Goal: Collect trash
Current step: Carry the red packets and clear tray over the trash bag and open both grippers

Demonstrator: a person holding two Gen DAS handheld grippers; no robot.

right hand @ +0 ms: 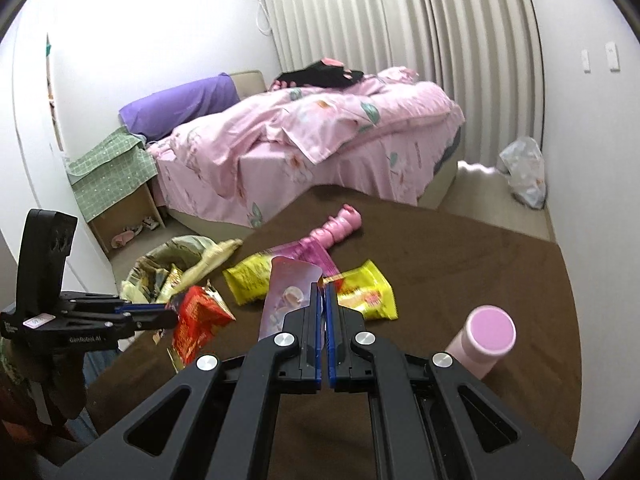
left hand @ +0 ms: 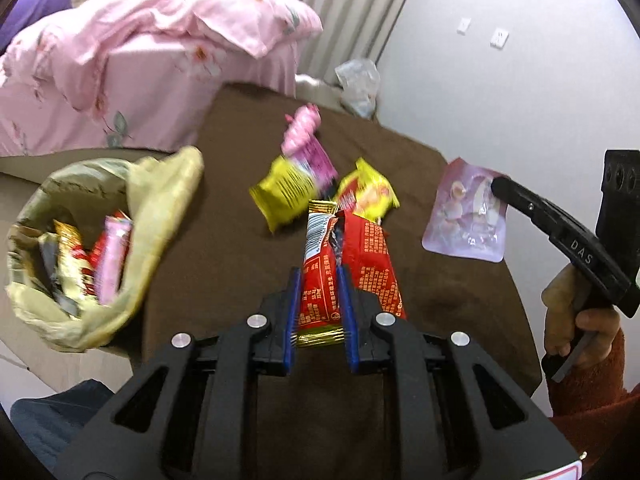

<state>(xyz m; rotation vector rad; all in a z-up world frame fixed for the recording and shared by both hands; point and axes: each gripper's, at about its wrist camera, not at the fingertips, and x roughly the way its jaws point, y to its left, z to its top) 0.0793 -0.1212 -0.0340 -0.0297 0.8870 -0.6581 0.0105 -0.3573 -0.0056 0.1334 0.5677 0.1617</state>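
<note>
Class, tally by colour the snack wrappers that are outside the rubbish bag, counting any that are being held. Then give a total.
red wrapper: 1
yellow wrappers: 2
pink wrapper: 1
lilac pouch: 1
Total: 5

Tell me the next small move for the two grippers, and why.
Probably swing the left gripper over the yellow-green bag to its left: its jaws already pinch the red wrapper, the bag gapes open, and the right gripper holds the pale purple pouch for afterwards.
</note>
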